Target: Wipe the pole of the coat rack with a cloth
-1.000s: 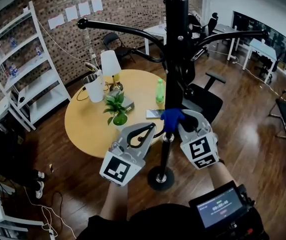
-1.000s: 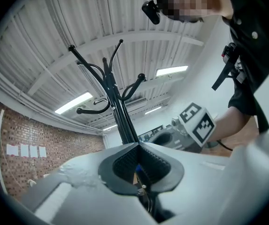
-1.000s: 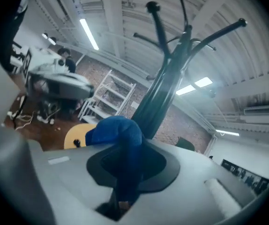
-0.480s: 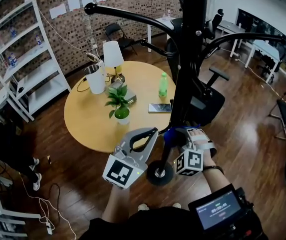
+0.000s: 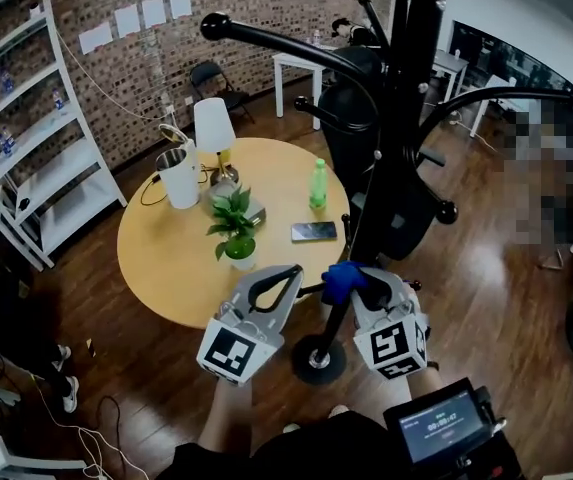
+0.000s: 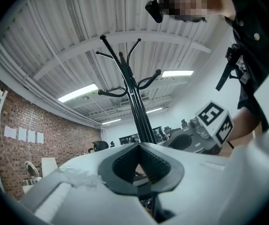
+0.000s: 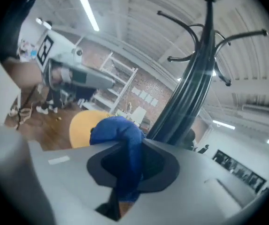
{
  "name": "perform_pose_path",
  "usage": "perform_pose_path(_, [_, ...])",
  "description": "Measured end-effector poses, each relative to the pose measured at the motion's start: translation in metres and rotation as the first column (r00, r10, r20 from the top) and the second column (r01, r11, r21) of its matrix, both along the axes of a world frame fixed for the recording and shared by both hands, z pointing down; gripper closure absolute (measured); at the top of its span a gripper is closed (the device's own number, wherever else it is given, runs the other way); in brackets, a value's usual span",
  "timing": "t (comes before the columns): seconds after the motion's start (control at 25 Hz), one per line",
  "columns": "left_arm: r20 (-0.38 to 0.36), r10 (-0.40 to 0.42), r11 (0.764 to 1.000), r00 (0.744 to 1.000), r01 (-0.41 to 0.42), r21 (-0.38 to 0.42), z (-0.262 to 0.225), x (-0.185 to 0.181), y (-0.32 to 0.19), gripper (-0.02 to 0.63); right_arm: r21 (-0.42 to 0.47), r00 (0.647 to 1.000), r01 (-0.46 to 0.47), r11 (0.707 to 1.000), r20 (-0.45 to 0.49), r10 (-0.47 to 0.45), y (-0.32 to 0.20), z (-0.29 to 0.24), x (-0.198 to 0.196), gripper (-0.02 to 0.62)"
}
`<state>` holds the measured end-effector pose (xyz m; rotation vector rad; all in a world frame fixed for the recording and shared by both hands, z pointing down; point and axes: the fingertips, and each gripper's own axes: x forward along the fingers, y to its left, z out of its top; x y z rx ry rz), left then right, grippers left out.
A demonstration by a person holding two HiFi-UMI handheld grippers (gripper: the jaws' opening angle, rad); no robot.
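Only the right gripper view shows the right gripper [image 7: 130,150] pinching the blue cloth [image 7: 118,134]. The head view shows the cloth against the coat rack pole [image 5: 391,168]. The left gripper [image 6: 139,145] has its jaws together, empty.

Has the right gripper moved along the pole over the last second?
Yes. The right gripper, with the cloth, is lower on the pole, nearer its base.

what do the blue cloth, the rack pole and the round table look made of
The cloth looks like soft fabric, matte blue, bunched into folds. The pole is likely metal painted black, semi-gloss, with thin highlights along it. The table looks like wood or wood-look laminate, pale yellow and smooth; no grain shows.
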<state>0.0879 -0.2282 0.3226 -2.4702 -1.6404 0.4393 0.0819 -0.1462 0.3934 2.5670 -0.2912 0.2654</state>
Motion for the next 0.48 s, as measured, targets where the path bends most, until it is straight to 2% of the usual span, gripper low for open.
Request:
perform_pose_path(0.08, [0.007,0.008,1.0,1.0,-0.008,0.008,0.001,0.013,0.007,0.603,0.046,1.0,0.028,0.999,0.001,-0.028,-0.01,-0.001,0.003,0.543])
perform_pose_path(0.2, [-0.017,0.043,0.998,0.999,-0.042,0.039,-0.001,0.025,0.024,0.603,-0.021,1.0,0.013,1.0,0.008,-0.013,-0.008,0.008,0.014,0.543])
perform_pose_path(0.36, [-0.044,0.098,0.992,0.994,-0.094,0.087,-0.002,0.035,0.041,0.603,0.032,0.999,0.02,0.999,0.049,-0.022,-0.013,0.023,0.026,0.543])
perform_pose_path(0.48, [-0.047,0.154,0.985,0.987,-0.15,0.08,-0.001,0.045,0.049,0.603,0.017,0.997,-0.007,1.0,0.076,0.005,-0.017,0.039,0.033,0.543])
